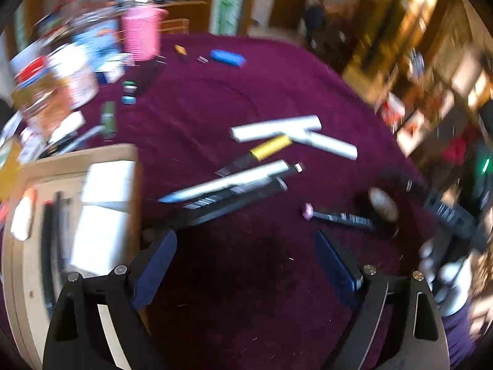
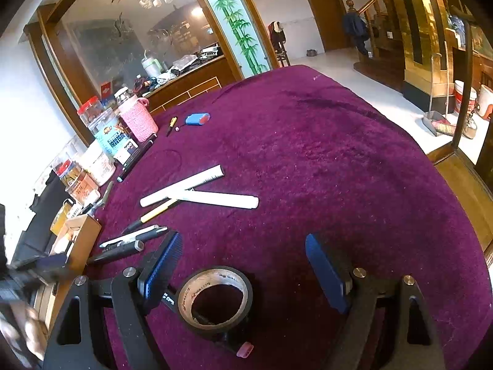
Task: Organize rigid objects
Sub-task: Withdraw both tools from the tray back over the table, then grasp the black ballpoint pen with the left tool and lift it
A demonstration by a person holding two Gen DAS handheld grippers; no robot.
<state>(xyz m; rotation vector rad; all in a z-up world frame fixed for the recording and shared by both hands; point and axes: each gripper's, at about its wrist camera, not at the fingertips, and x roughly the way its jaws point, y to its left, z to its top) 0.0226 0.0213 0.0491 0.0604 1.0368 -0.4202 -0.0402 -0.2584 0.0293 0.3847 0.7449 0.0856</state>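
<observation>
My left gripper [image 1: 246, 262] hangs open over bare purple cloth [image 1: 246, 308], nothing between its fingers. Just beyond it lie several pens: a silver one [image 1: 228, 185], black ones [image 1: 234, 205] and a yellow-barrelled one [image 1: 262, 152], with two white markers [image 1: 277, 129] behind. A cardboard box [image 1: 77, 215] holding white items sits at its left. My right gripper [image 2: 246, 265] is open too. A black tape roll [image 2: 215, 299] lies flat between its jaws, nearer the left finger [image 2: 163, 265], and the pads do not press it. A pink-capped pen [image 2: 245, 350] pokes out beneath the roll.
Jars [image 2: 101, 123] and a pink knitted cup [image 2: 138, 120] crowd the table's far left edge. A blue case [image 2: 197, 119] and a small screwdriver [image 2: 171, 125] lie beyond the pens. The table's right edge [image 2: 431, 154] drops to the floor. A person's hand [image 1: 437, 265] shows blurred at right.
</observation>
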